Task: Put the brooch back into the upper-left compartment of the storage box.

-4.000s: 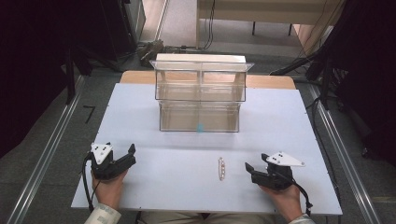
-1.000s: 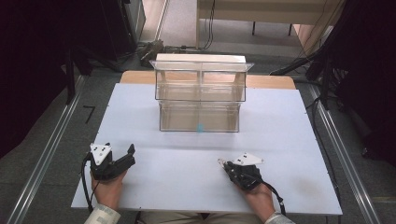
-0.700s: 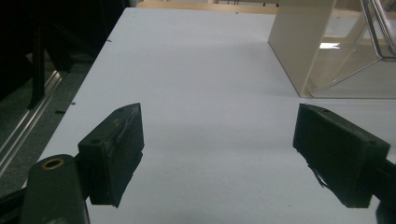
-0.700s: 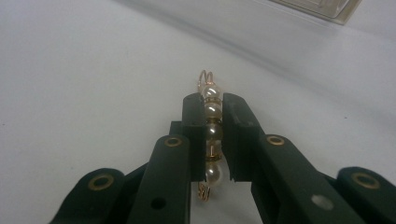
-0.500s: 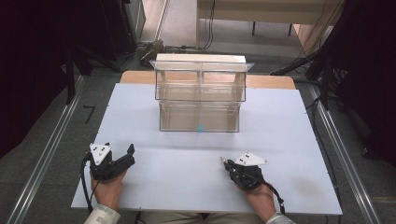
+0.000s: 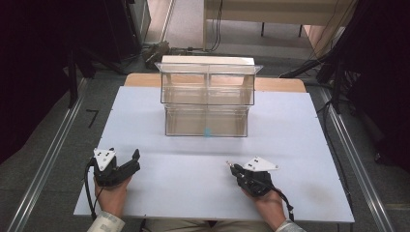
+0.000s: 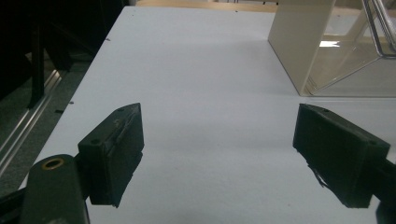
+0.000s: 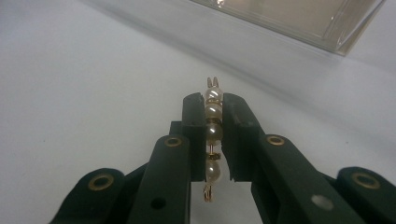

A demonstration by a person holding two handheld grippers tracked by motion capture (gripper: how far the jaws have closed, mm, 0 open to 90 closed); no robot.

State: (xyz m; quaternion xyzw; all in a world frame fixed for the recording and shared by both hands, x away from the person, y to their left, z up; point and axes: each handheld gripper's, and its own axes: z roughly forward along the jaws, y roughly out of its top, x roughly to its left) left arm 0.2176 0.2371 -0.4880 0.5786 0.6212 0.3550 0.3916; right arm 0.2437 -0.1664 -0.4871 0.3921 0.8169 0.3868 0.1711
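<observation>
1. Nearest to the person, the right gripper (image 8: pixel 214 122) is closed on a pearl hair clip (image 8: pixel 212 130). Its two jaws press on the row of pearls from both sides, and the thin gold ends of the clip stick out in front and behind.
2. In the high view the right gripper (image 6: pixel 234 169) is low over the white table (image 6: pixel 193 193), on the near right part, and the clip is only a small thin thing at its tip.
3. The left gripper (image 6: pixel 131 162) is on the near left part of the table. Its jaws stand wide apart with nothing between them, and bare table shows in the gap.
4. Farther away, in the middle of the table, stands a clear plastic organizer (image 6: pixel 208 96) with two levels, well apart from both grippers.
5. I judge the step in hand is to lift the clip and carry it to the organizer. To do it well, the grip should be kept firm and the gripper level, because round pearls can slip or turn between flat pads.
6. The lift should be slow, and the clip should go over the wall of the compartment, not against it.
</observation>
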